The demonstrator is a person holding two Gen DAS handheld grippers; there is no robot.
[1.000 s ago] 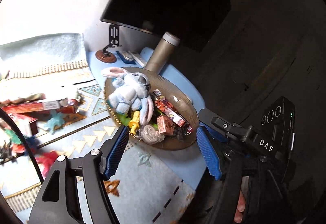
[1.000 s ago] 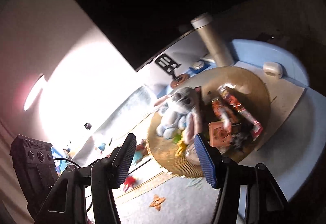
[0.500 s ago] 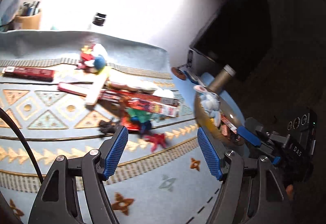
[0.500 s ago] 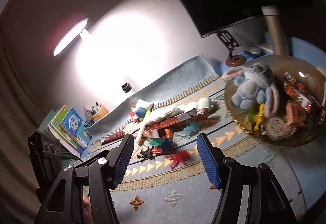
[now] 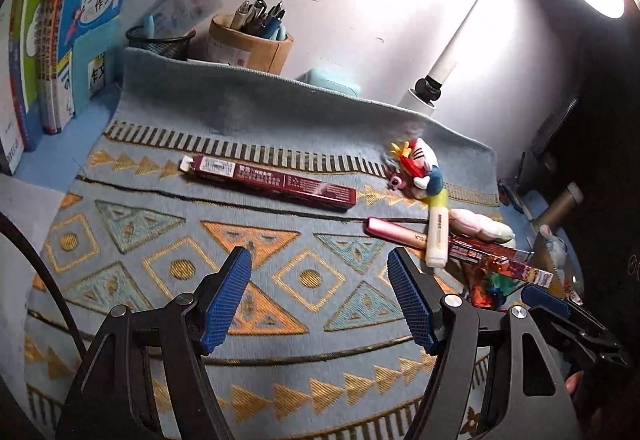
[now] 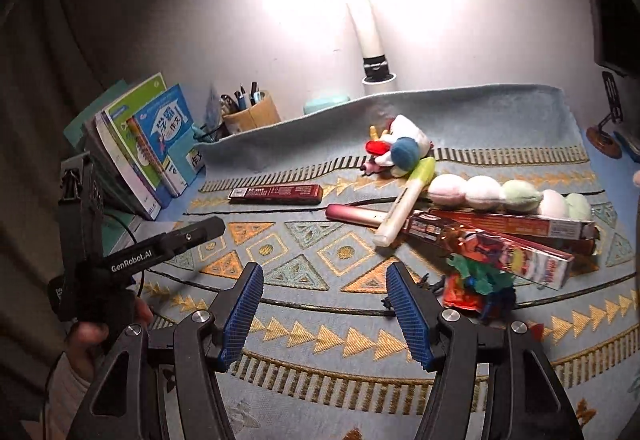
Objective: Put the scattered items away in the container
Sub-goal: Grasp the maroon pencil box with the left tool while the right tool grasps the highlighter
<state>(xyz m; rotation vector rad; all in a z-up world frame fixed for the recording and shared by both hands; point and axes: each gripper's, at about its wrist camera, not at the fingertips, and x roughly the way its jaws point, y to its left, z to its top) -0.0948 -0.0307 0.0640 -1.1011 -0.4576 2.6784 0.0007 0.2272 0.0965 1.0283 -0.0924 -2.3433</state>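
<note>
Both grippers are angled down over the patterned mat (image 5: 304,176), nothing between the blue pads on either one. Left gripper (image 5: 319,298) has its jaws spread apart above the mat's near half. Right gripper (image 6: 325,314) looks the same, jaws apart and empty. A hand (image 6: 86,336) grips the left gripper's handle just off the mat's left edge.

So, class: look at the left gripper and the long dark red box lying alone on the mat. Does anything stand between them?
Nothing visible does. The left gripper is open and empty over bare patterned mat, and the dark red box lies beyond it by itself. The cluttered pile starts further right, at the pink pen.
</note>
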